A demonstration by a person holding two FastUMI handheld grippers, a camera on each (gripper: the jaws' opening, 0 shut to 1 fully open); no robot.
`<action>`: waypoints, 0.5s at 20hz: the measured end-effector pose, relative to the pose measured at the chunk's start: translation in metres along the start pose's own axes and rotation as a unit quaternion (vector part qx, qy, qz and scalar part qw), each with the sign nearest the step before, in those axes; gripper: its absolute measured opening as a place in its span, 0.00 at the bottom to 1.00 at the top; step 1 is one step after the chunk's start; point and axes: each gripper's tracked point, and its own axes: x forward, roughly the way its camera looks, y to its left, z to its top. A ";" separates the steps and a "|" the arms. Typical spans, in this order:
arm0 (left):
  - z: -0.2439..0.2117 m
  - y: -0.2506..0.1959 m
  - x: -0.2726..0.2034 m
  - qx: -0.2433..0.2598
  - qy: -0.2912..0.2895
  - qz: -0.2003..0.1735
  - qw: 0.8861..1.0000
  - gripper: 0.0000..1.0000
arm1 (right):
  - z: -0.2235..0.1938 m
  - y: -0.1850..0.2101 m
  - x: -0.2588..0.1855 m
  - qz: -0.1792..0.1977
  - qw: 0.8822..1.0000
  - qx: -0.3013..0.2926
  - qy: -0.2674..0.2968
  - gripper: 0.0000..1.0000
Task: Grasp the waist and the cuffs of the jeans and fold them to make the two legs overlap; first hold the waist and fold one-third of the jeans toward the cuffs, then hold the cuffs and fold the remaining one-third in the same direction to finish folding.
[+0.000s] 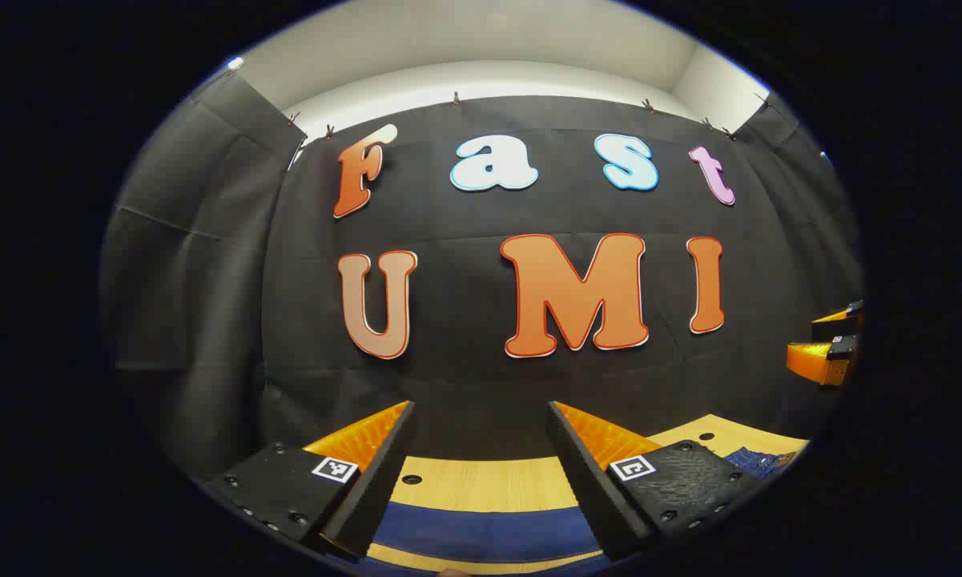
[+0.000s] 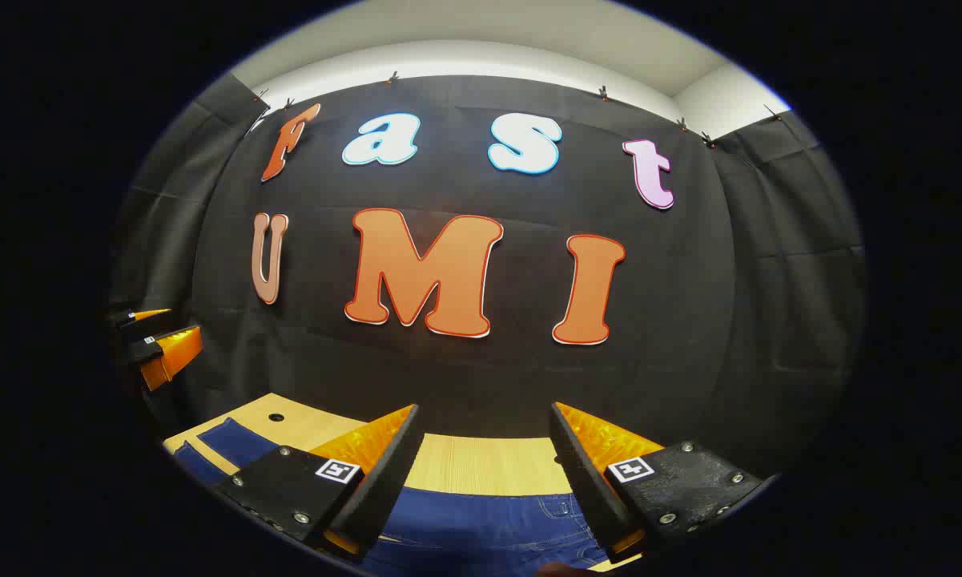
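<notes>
A: So, left gripper view: what is showing?

B: Left hand-held gripper (image 1: 481, 473) is hovering released over the jeans (image 1: 481, 533) lying on the table (image 1: 489, 483); the right hand-held gripper (image 1: 827, 340) is peeking in far right.

A: And the right gripper view?

B: Right hand-held gripper (image 2: 485, 473) is spreading wide, grasping nothing, above the jeans' waist (image 2: 489, 525); the table (image 2: 481, 463) is lying beneath.

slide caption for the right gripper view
Right gripper held open above jeans lying on the table.
</notes>
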 end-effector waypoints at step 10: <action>0.003 -0.024 0.009 -0.011 -0.014 -0.019 1.000 1.00 | -0.001 0.017 0.006 0.023 1.000 0.006 -0.020 0.96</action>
